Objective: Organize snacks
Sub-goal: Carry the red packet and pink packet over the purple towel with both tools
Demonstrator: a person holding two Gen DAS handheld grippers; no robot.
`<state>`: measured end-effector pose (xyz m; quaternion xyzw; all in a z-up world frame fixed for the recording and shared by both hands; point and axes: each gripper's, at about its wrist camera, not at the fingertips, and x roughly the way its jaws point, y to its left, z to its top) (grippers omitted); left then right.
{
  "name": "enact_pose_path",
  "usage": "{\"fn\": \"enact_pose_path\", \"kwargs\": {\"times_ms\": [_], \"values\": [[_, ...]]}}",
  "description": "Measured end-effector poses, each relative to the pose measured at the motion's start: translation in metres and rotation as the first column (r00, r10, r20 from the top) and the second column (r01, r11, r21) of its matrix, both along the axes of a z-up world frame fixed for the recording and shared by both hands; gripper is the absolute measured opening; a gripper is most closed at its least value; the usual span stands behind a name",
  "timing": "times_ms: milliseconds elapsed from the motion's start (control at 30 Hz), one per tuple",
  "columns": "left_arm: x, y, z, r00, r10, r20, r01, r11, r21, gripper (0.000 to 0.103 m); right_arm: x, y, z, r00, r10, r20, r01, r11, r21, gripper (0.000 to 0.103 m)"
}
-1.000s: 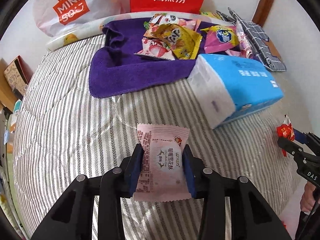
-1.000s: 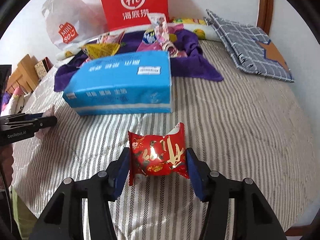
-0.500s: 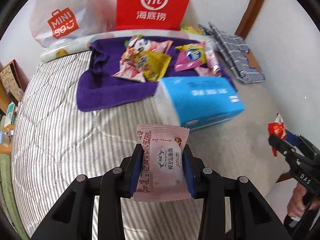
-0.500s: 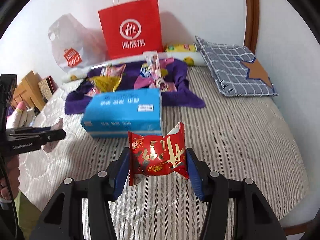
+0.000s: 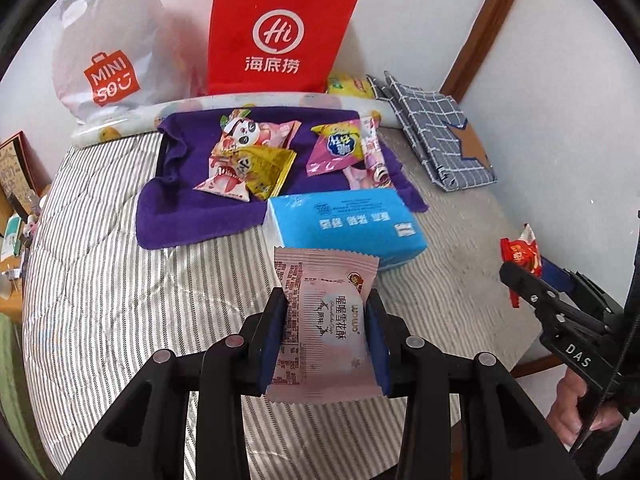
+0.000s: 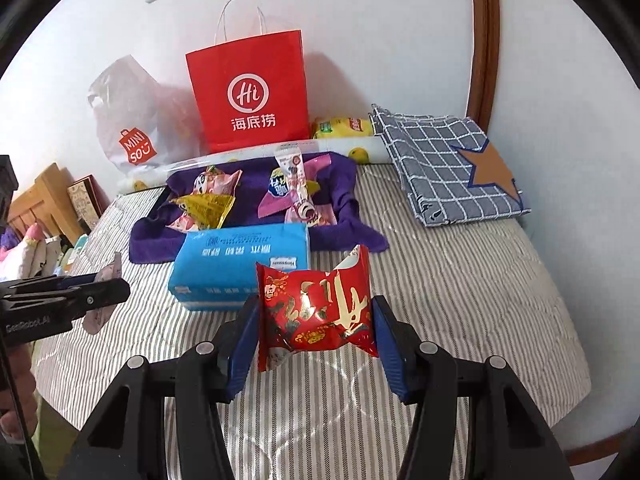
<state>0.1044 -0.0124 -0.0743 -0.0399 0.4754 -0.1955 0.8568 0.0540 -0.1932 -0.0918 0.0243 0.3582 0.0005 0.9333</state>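
Snacks partly sorted so far, judging by the pile: several packets already lying on the purple towel [image 5: 208, 204] at the far end of the striped bed [image 5: 100, 280], a panda-print one, a yellow one and a pink-and-blue one among them. Left tool [image 5: 326, 334] clamped on a pale pink snack packet [image 5: 324, 320], held up in the air on the near side of the blue tissue pack [image 5: 344, 220], nowhere near touching the bedding. Right tool [image 6: 316, 330] gripping a red foil snack [image 6: 316, 312] the same way, also on the near side of that tissue pack and clear of the covers. Tissue pack itself sitting against the near edge of the towel, partly blocking the straight route in. Red paper bag [image 6: 248, 92] and white plastic shopping bag [image 5: 104, 40] standing behind the towel against the wall, maybe the final home for everything, can't say for sure. Probably two packets left to drop off, then whatever tidying the pile needs. No other loose snacks spotted on the bed around the tissue pack.
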Motion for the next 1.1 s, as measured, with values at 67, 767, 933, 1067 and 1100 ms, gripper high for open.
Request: {"fn": "enact_pose_path", "kwargs": {"times_ms": [67, 767, 933, 1067, 1100], "values": [[0.0, 0.0, 0.006, 1.0, -0.002, 0.004, 0.002, 1.0, -0.005, 0.039, 0.002, 0.001, 0.005, 1.0, -0.005, 0.006, 0.005, 1.0, 0.001, 0.052], [0.007, 0.002, 0.042, 0.999, -0.002, 0.046, 0.003, 0.999, -0.035, 0.039, 0.016, 0.009, 0.037, 0.999, 0.011, 0.036, -0.013, 0.999, 0.042, 0.052], [0.015, 0.007, 0.045, 0.999, 0.013, 0.053, -0.01, 0.999, -0.046, 0.039, 0.029, 0.01, 0.04, 0.999, 0.02, 0.03, -0.021, 0.999, 0.043, 0.052], [0.025, 0.01, 0.044, 0.999, 0.023, 0.05, -0.02, 0.998, -0.051, 0.039, 0.042, 0.011, 0.04, 0.999, 0.028, 0.029, -0.03, 0.999, 0.04, 0.052], [0.028, 0.011, 0.043, 0.998, 0.028, 0.047, -0.026, 0.999, -0.048, 0.039, 0.045, 0.01, 0.039, 0.999, 0.026, 0.028, -0.028, 0.999, 0.041, 0.052]]}}
